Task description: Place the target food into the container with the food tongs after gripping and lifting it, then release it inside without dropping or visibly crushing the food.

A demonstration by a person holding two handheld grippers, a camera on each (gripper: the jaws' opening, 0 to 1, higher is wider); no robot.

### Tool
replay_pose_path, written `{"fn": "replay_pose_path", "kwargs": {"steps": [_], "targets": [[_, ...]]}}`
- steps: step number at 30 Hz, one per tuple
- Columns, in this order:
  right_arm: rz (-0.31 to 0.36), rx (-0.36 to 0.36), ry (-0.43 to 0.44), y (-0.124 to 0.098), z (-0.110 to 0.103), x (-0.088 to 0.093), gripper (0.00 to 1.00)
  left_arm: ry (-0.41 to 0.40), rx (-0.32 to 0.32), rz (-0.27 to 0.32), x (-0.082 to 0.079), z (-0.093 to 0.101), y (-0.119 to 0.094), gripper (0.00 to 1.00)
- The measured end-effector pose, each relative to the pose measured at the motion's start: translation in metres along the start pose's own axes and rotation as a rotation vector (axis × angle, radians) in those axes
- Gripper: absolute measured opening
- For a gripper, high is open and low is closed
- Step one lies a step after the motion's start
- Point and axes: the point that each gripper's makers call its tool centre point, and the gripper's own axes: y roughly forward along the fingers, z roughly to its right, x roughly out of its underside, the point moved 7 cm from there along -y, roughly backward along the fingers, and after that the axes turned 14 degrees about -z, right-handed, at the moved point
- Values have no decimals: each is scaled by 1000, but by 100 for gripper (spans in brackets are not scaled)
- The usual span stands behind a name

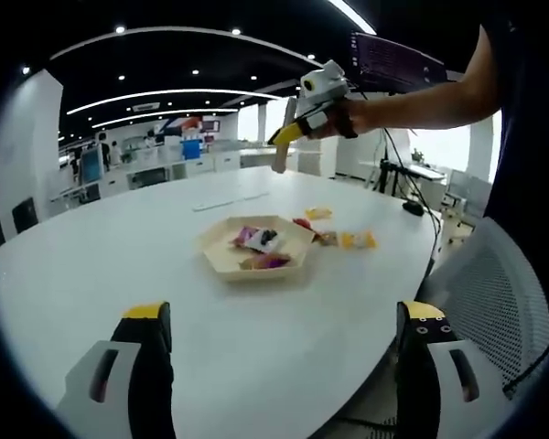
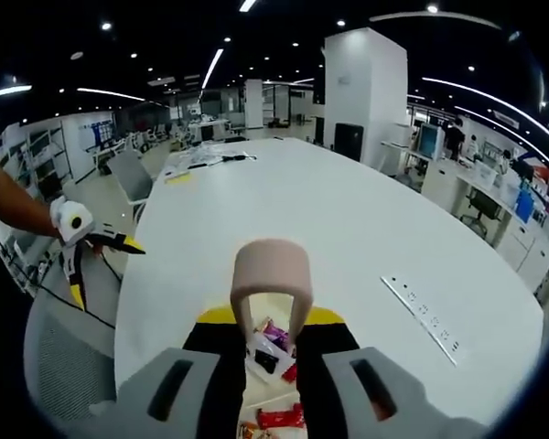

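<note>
Your right gripper (image 2: 267, 366) fingers pinch the tongs (image 2: 271, 283) above the container (image 1: 256, 245); left gripper (image 1: 284, 366) fingers spread; transfer remains undone.

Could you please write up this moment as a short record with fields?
table: white table
container: hexagonal tray, wrapped snacks inside
loose food: snacks on the table beside the tray
left gripper: jaws wide apart, empty
right gripper: raised above the table, jaws shut on tongs
tongs position: over the tray

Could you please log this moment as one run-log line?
right gripper: holding tongs above tray | left gripper: open, idle | snacks in tray
</note>
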Motion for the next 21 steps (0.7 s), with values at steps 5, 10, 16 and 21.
{"fn": "replay_pose_path", "kwargs": {"steps": [5, 10, 16, 21], "targets": [[11, 10, -15, -10, 5, 8, 19, 0, 8, -15, 2, 1, 2, 100], [13, 26, -10, -23, 12, 18, 19, 6, -1, -22, 2, 1, 2, 99], [21, 44, -22, -33, 21, 36, 19, 22, -31, -15, 2, -1, 1, 99], [38, 67, -75, -42, 27, 51, 20, 26, -34, -30, 3, 0, 2, 99]]}}
